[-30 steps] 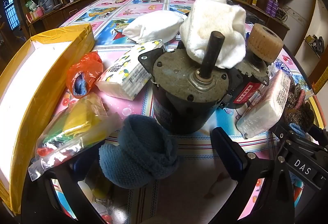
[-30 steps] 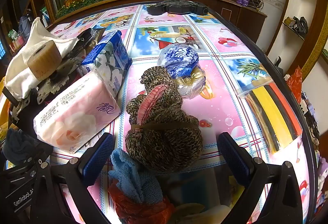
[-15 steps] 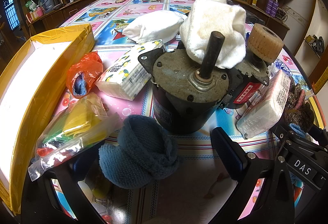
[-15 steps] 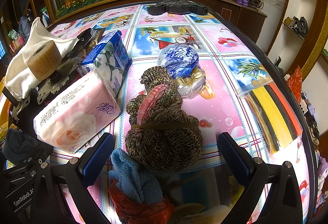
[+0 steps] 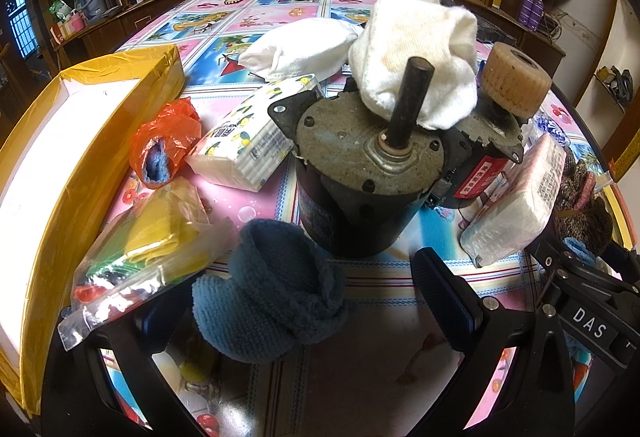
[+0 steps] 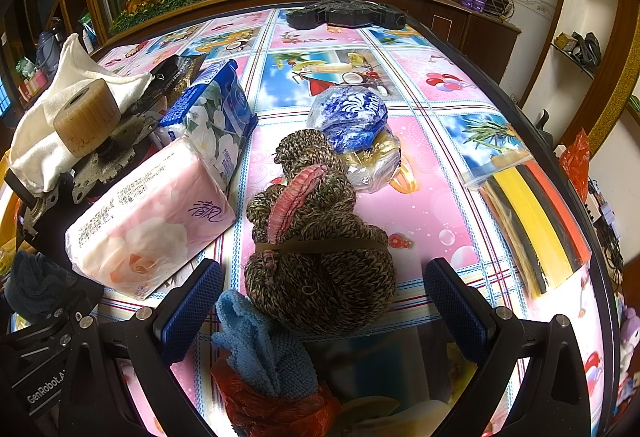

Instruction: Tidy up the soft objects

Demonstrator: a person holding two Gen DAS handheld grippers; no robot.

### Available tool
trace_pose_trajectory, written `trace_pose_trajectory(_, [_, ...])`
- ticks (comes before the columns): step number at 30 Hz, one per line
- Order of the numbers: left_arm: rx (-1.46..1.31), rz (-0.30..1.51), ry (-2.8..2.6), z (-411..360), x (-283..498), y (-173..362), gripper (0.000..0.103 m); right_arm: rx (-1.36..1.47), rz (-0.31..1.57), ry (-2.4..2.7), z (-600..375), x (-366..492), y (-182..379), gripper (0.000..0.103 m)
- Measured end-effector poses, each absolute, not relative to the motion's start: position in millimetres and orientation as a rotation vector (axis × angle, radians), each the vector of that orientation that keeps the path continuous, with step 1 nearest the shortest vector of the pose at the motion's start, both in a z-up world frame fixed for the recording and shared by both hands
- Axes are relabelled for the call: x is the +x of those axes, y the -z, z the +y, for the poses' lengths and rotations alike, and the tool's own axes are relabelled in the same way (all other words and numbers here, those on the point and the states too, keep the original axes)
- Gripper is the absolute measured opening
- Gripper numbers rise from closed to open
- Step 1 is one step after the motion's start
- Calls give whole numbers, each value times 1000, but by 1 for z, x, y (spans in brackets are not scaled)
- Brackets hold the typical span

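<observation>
Left gripper point(image 5: 304, 301) spread wide, nothing pinched; rolled blue towel point(image 5: 272, 293) low in the frame between the pads, nearer the left one. Best closed slowly around the roll's middle, clear of the motor point(image 5: 360, 189) just above. Right gripper point(image 6: 320, 305) likewise spread; knitted brown bundle point(image 6: 320, 261) centred between its pads.

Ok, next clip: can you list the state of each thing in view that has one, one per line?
left gripper: jaws open, blue rolled towel between them, ungripped
right gripper: jaws open, empty
blue rolled towel: rolled, lying on table
knitted brown bundle: tied with a band
white cloth: draped over the motor
motor: upright, shaft up
yellow box: open
orange bag: open, blue cloth inside
pink tissue pack: sealed
</observation>
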State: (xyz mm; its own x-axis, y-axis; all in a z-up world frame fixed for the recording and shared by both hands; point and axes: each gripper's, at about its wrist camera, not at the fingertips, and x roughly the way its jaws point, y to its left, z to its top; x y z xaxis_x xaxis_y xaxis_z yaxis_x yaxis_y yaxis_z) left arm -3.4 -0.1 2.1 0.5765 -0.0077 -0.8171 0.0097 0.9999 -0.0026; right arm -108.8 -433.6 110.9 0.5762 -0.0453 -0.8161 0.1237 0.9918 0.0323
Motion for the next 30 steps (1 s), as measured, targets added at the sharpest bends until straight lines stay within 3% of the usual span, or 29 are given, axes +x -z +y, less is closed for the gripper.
trace_pose_trajectory(15, [71, 1015, 133, 4, -27, -5, 103, 112, 1015, 76, -433, -106, -110, 102])
trace_pose_trajectory(17, [60, 993, 144, 10, -38, -9, 99, 107, 1018, 103, -432, -105, -109, 102])
trace_pose_trajectory(26, [-43, 559, 120, 85, -113, -114, 99, 97, 1001, 128, -431, -109, -116, 101])
trace_pose_trajectory(30, [-76, 492, 66, 130, -124, -143, 99, 165, 837, 146, -440, -145, -150, 97])
